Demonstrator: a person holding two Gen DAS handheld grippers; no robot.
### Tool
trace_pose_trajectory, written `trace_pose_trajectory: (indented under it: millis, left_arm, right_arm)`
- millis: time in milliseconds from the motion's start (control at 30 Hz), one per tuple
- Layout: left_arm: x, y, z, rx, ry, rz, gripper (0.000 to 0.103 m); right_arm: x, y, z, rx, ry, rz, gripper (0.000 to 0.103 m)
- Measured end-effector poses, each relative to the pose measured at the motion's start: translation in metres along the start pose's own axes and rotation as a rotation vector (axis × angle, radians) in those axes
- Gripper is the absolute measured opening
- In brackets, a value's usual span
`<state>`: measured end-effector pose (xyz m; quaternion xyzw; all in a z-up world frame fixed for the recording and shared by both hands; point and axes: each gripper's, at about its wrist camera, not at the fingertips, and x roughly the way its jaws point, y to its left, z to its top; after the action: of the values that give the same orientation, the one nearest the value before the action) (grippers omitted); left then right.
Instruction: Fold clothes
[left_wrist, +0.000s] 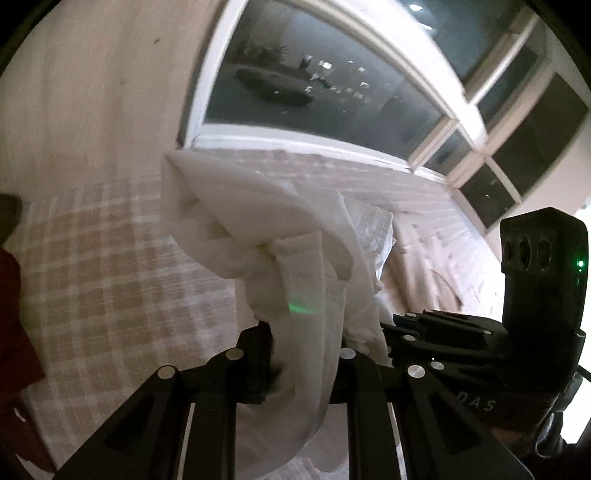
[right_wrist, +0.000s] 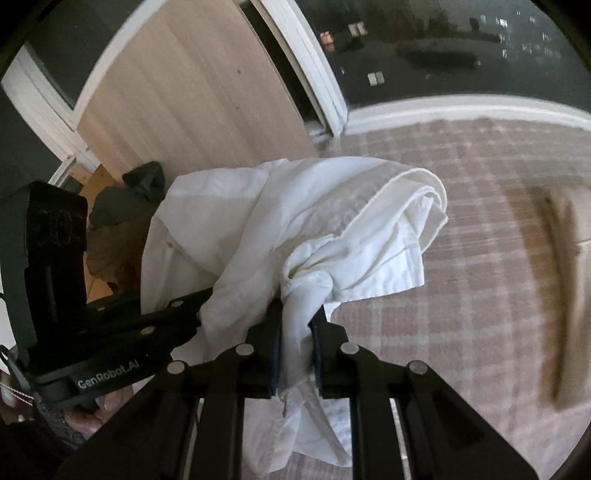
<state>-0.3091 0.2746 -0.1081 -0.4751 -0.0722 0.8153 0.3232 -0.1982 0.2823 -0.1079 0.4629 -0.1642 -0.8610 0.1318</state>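
A white shirt (left_wrist: 295, 236) hangs bunched in the air over a checked bedspread (left_wrist: 99, 266). My left gripper (left_wrist: 306, 332) is shut on a fold of the shirt, and the cloth trails down between its black fingers. In the right wrist view the same white shirt (right_wrist: 332, 221) drapes over the fingers, and my right gripper (right_wrist: 295, 325) is shut on another gathered fold. The other gripper's body (right_wrist: 122, 332) shows at the left, half covered by the cloth, held by a hand (right_wrist: 92, 413). The right gripper's body (left_wrist: 480, 332) lies close beside the left one.
A dark window with white frames (left_wrist: 332, 85) runs behind the bed. A pale wooden panel (right_wrist: 192, 96) stands left of it. A red cloth (left_wrist: 14, 332) lies at the left edge. Brown and dark garments (right_wrist: 122, 221) sit behind the shirt. A tan blurred object (right_wrist: 561, 295) lies on the bedspread (right_wrist: 480, 258).
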Motion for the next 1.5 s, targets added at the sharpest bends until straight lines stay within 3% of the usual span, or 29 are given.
trace_pose_trajectory:
  millis: [200, 333, 567, 800, 1033, 1133, 1233, 1333, 1500]
  left_arm:
    - [-0.001, -0.052, -0.011, 0.067, 0.006, -0.065, 0.015]
    - [0.022, -0.097, -0.009, 0.067, 0.003, -0.083, 0.015]
    - [0.076, -0.178, 0.002, 0.018, -0.006, -0.116, 0.015]
    - [0.148, -0.244, 0.024, -0.045, -0.013, -0.145, 0.015]
    - [0.212, -0.247, 0.044, -0.129, 0.004, -0.113, 0.016]
    - [0.240, -0.226, 0.046, -0.182, 0.048, -0.106, 0.016]
    - [0.248, -0.196, 0.043, -0.245, 0.077, -0.102, 0.020]
    - [0.247, -0.191, 0.041, -0.208, 0.106, -0.106, 0.027]
    - [0.232, -0.194, 0.041, -0.108, 0.137, -0.066, 0.034]
  right_arm:
    - [-0.066, -0.026, -0.021, 0.013, -0.057, -0.065, 0.014]
    - [-0.095, -0.057, -0.027, -0.002, -0.062, -0.113, 0.014]
    - [-0.147, -0.142, -0.022, -0.051, -0.032, -0.187, 0.014]
    - [-0.175, -0.241, 0.011, -0.114, 0.031, -0.265, 0.014]
    - [-0.159, -0.308, 0.036, -0.140, 0.094, -0.265, 0.014]
    - [-0.143, -0.335, 0.040, -0.143, 0.135, -0.298, 0.014]
    - [-0.136, -0.378, 0.035, -0.056, 0.174, -0.305, 0.014]
    - [-0.130, -0.408, 0.024, 0.000, 0.193, -0.268, 0.014]
    - [-0.129, -0.399, 0.020, -0.059, 0.180, -0.319, 0.017]
